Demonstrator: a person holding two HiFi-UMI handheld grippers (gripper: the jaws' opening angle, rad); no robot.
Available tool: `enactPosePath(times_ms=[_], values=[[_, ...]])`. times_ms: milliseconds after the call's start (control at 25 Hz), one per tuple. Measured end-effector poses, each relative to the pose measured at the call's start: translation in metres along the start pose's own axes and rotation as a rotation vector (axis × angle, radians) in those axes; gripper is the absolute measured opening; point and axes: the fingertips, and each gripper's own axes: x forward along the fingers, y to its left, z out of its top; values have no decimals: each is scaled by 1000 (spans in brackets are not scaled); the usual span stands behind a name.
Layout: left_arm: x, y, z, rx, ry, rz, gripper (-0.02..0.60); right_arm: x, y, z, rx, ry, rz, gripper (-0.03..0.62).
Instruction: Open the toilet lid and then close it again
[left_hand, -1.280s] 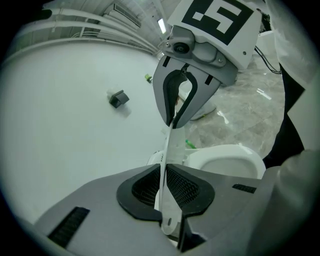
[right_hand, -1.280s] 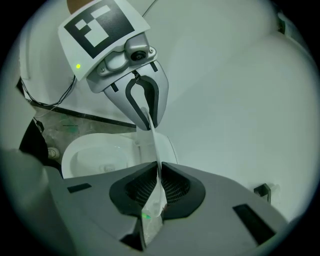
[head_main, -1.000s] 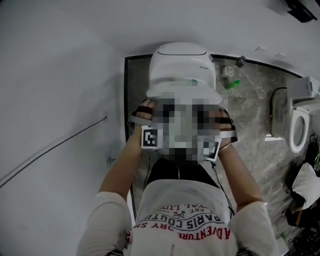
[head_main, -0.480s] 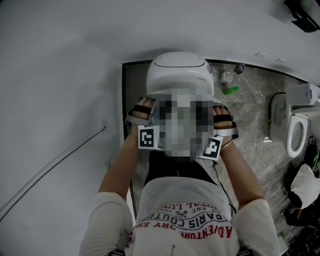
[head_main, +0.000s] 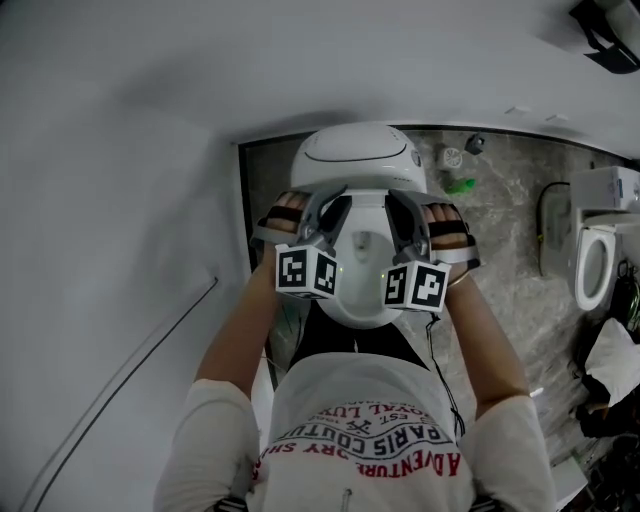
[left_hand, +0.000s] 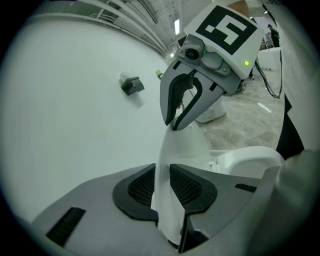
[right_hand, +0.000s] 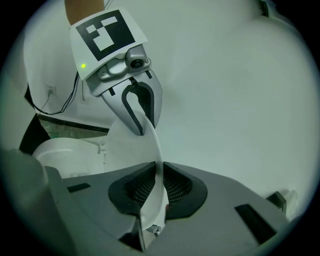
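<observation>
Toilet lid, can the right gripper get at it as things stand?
Yes, it seems so: the right gripper has its jaws closed on the toilet lid at its rim, nothing in the way.

The person wears a white T-shirt (head_main: 365, 400) with short sleeves bunched on the upper arms. Arched rows of lettering cross its chest, mostly red, with a smaller dark row. Dark bands with lighter gaps wrap the left hand (head_main: 288, 213) and the right hand (head_main: 446, 222), with a pale strap behind each. A thin black cable (head_main: 441, 365) hangs beside the shirt.
</observation>
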Motion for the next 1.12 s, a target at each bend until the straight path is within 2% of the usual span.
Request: enactPosePath(times_ms=[480, 720, 880, 1000, 1120], values=[[49, 41, -25, -71, -23, -74, 100, 62, -33, -5, 28, 8, 18, 35], [64, 51, -27, -77, -41, -119, 103, 79, -44, -10, 47, 20, 34, 35], [64, 52, -27, -84, -47, -110, 103, 77, -45, -10, 64, 14, 28, 35], [57, 53, -27, -84, -32, -81, 103, 74, -45, -9, 138, 7, 36, 35], [40, 57, -20, -108, -35, -57, 114, 64, -42, -8, 245, -15, 79, 35]])
